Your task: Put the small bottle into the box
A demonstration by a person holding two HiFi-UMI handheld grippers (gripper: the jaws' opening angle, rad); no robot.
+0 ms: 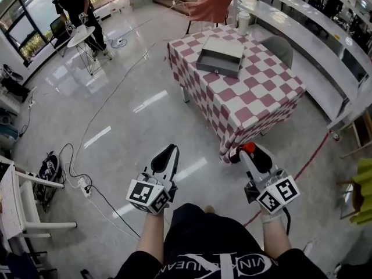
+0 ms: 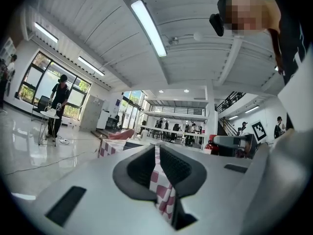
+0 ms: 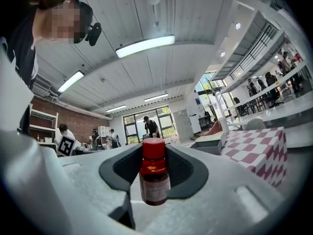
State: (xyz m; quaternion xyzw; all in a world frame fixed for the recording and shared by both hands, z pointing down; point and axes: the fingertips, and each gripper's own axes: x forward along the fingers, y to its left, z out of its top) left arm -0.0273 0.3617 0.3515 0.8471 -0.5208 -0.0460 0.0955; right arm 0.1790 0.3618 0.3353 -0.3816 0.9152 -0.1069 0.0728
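The small bottle (image 3: 154, 173), dark amber glass with a red cap and a pale label, stands upright between the pads of the right tongs (image 3: 155, 156), which pinch it by its sides. In the head view only its red cap shows, at the tip of those tongs. The left tongs (image 1: 170, 156) are held alongside, well apart from them, pressed almost together with only a thin slit between the pads and nothing in it. Both are held above the glossy floor (image 1: 133, 97), short of the worktop (image 1: 256, 97), which wears a red-and-white checked cloth. The grey box (image 1: 216, 67) lies open on the far half of that worktop, well apart from the bottle. A white container (image 1: 243, 23) stands at the far corner, and far off a person (image 1: 74, 7) stands at a small round table (image 1: 81, 35)
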